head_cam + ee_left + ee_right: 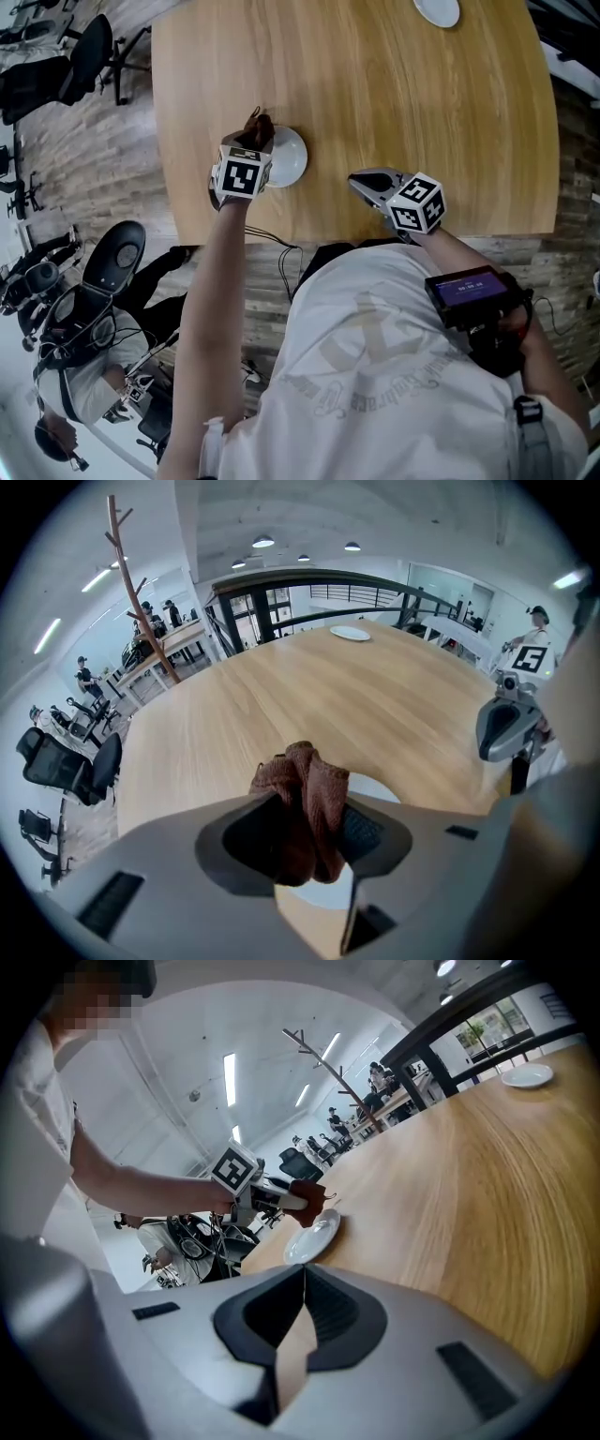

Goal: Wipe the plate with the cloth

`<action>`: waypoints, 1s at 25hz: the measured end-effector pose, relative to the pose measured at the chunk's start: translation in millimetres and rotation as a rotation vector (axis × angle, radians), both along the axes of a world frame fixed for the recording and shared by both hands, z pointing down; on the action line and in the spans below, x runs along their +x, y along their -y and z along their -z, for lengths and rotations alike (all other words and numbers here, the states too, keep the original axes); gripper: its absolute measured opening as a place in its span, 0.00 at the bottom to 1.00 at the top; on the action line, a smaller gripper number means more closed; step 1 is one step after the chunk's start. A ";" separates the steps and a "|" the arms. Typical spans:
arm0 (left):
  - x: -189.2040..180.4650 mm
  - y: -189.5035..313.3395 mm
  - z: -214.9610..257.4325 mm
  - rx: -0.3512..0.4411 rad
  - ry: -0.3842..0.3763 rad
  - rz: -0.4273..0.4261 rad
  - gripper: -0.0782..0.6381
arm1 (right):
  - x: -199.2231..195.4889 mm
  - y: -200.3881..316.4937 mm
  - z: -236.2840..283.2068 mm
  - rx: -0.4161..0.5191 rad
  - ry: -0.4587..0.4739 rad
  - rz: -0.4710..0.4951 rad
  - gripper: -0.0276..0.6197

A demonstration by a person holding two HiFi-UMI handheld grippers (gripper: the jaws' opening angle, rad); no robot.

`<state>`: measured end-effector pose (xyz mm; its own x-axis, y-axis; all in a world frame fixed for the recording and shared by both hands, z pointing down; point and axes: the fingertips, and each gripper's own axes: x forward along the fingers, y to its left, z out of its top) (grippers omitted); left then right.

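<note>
A small white plate [286, 157] lies near the front left edge of the wooden table [394, 103]; it also shows in the right gripper view [314, 1237]. My left gripper [255, 141] is shut on a bunched reddish-brown cloth [305, 803] and hovers over the plate's left rim. In the left gripper view the plate [380, 787] peeks out behind the cloth. My right gripper [361, 183] is shut with nothing in it, low over the table's front edge, right of the plate. In the right gripper view the cloth [307, 1194] hangs just above the plate.
A second white plate [438, 9] sits at the table's far side. Office chairs [89, 56] stand left of the table. Another person [84, 375] sits on the floor at lower left among cables and gear. A coat stand [131, 583] rises beyond the table.
</note>
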<state>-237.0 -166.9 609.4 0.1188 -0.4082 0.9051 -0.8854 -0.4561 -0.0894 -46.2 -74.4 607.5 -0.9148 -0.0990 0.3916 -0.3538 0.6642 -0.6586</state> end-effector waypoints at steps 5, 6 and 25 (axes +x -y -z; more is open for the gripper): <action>-27.4 -36.0 -5.5 -0.037 0.035 0.039 0.35 | -2.8 -6.9 0.1 -0.003 0.007 0.022 0.06; -29.3 -46.7 -7.4 -0.051 0.043 0.041 0.35 | -4.0 -8.9 -0.3 -0.003 0.009 0.028 0.06; 31.1 -59.8 17.2 0.109 -0.233 0.155 0.35 | -21.8 -10.9 10.8 0.056 0.014 0.144 0.06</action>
